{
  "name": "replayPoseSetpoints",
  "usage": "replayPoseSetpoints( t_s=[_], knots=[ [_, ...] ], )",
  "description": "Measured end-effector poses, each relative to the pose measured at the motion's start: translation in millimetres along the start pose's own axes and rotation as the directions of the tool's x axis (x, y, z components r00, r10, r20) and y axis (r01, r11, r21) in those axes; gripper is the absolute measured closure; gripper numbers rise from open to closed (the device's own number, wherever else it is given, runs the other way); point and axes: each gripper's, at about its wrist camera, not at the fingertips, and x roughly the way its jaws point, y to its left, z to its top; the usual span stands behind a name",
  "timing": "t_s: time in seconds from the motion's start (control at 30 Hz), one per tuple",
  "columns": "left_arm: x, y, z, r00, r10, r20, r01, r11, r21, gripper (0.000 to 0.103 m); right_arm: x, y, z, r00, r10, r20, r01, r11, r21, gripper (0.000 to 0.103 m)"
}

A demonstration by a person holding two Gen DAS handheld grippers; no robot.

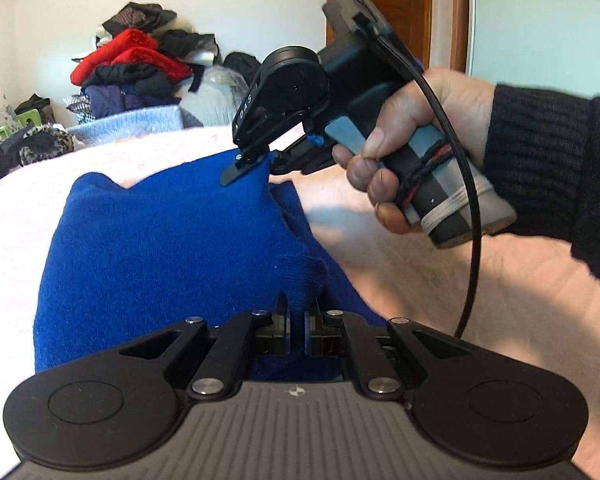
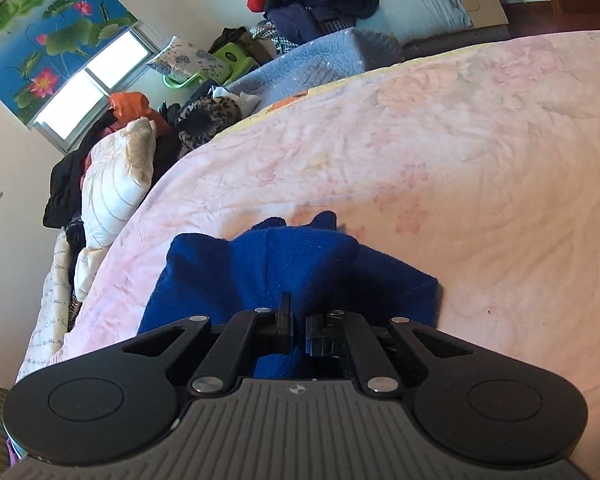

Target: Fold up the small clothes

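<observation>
Bunching between both pinching tools: blue knit garment (image 1: pixel 160 248), creased, lifted.

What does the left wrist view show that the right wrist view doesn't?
Only the left wrist view shows the right tongs from outside, pinching an edge of the blue knit garment, along with the hand that holds them, its black sleeve and a wooden door. Only the right wrist view shows the lotus-print blind, the window and a white pillow. Both show the garment on the pink bedspread, pinched by that view's own tongs, and the clothes pile.
</observation>
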Motion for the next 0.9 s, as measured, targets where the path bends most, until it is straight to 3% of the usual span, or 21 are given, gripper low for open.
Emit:
replayPoseSetpoints(
  t_s=[0.07, 0.13, 0.17, 0.2, 0.27, 0.4, 0.5, 0.67, 0.73, 0.8, 0.87, 0.9],
  knots=[
    [14, 3, 4, 0.999, 0.005, -0.04, -0.005, 1.0, 0.001, 0.097, 10, -8, -2, 0.998, -0.053, -0.03, 0.054, 0.999, 0.003, 0.094],
    [15, 3, 5, 1.0, 0.012, -0.028, -0.012, 1.0, 0.006, 0.097, 15, -13, -9, 0.998, -0.053, -0.028, 0.054, 0.998, 0.016, 0.094],
    [14, 3, 6, 1.0, 0.008, -0.026, -0.008, 1.0, 0.005, 0.096, 13, -12, -11, 0.998, -0.054, -0.017, 0.054, 0.998, 0.017, 0.083],
    [12, 3, 6, 1.0, 0.006, -0.026, -0.005, 1.0, 0.008, 0.095, 12, -11, -12, 0.998, -0.062, -0.01, 0.062, 0.998, 0.023, 0.083],
    [7, 4, 6, 1.0, 0.006, -0.031, -0.006, 1.0, 0.019, 0.094, 5, -9, -12, 0.998, -0.067, -0.001, 0.067, 0.997, 0.042, 0.071],
    [1, 10, 5, 0.999, 0.009, -0.041, -0.009, 1.0, -0.004, 0.093, -26, 5, -12, 0.992, -0.092, 0.087, 0.091, 0.996, 0.011, 0.068],
    [0, 10, 4, 0.998, 0.017, -0.053, -0.018, 1.0, -0.013, 0.093, -41, 26, -20, 0.991, -0.062, 0.122, 0.07, 0.996, -0.061, 0.063],
    [-2, 7, 4, 0.998, 0.03, -0.059, -0.031, 1.0, -0.005, 0.089, -32, 62, -42, 1.0, 0.013, 0.008, -0.011, 0.981, -0.195, 0.053],
    [-4, 7, 3, 0.998, 0.025, -0.061, -0.026, 1.0, -0.004, 0.081, -22, 70, -51, 0.999, -0.006, -0.038, -0.003, 0.973, -0.23, 0.052],
    [-9, 10, 1, 0.998, 0.027, -0.056, -0.028, 1.0, -0.001, 0.056, -10, 67, -60, 0.995, -0.042, -0.091, 0.018, 0.969, -0.248, 0.056],
    [-17, 16, -5, 0.999, 0.038, -0.027, -0.038, 0.999, -0.003, 0.042, -10, 63, -69, 0.997, -0.047, -0.067, 0.024, 0.95, -0.312, 0.07],
    [-23, 21, -8, 0.999, 0.041, -0.012, -0.041, 0.999, -0.008, 0.042, -14, 59, -71, 0.997, -0.051, -0.058, 0.031, 0.953, -0.301, 0.074]
  ],
)
